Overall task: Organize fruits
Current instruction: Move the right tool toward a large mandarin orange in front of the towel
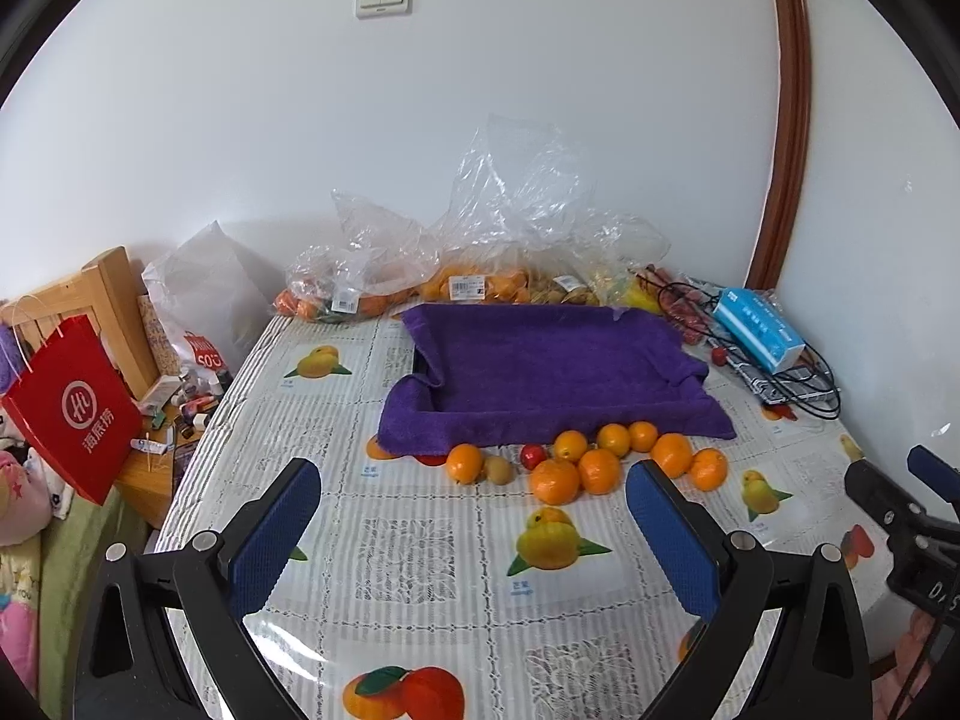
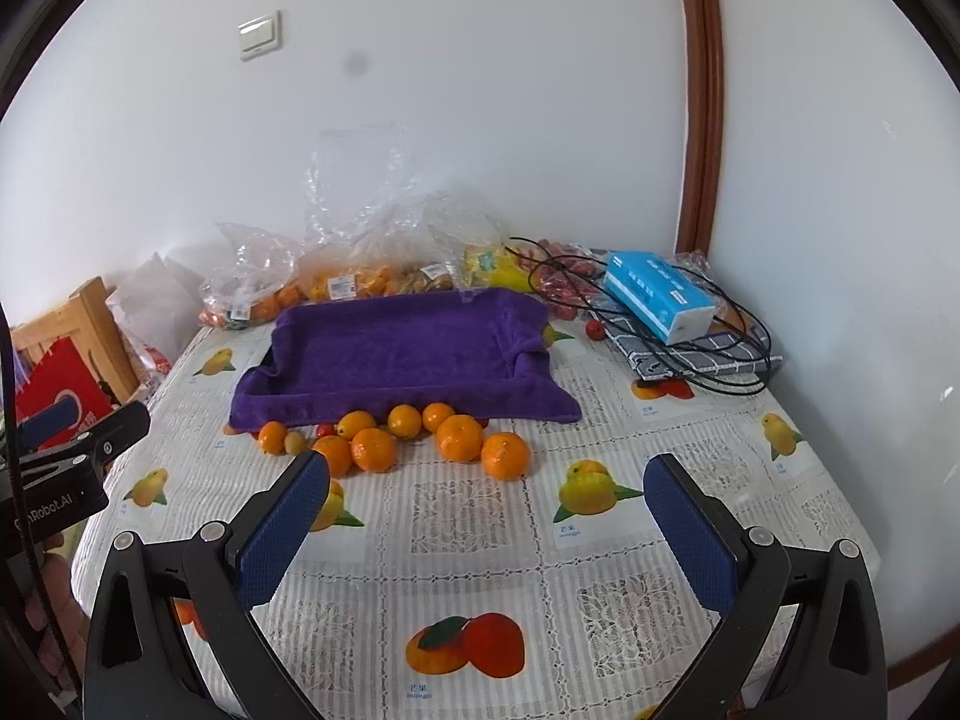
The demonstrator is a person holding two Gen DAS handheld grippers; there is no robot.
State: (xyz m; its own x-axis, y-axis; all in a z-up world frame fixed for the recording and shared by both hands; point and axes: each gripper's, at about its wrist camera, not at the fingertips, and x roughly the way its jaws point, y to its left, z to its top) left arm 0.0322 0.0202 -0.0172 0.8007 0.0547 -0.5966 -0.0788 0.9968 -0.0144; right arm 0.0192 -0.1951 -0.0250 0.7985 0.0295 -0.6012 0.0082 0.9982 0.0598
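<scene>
Several oranges [image 1: 555,480] [image 2: 459,437] lie loose on the table in front of a tray lined with a purple towel [image 1: 540,372] [image 2: 396,354]. A brown kiwi [image 1: 499,470] [image 2: 294,441] and a small red fruit [image 1: 533,456] [image 2: 326,429] lie among them. My left gripper [image 1: 474,492] is open and empty, above the table just short of the fruit. My right gripper [image 2: 486,483] is open and empty, to the right of the left one and near the oranges. Each gripper shows at the edge of the other's view [image 1: 900,498] [image 2: 78,438].
Clear plastic bags of fruit [image 1: 468,276] [image 2: 360,276] stand along the wall behind the tray. A blue tissue pack [image 1: 759,330] [image 2: 660,294], black cable [image 2: 708,360] and folded cloth lie at the back right. A red paper bag [image 1: 72,408] hangs left of the table.
</scene>
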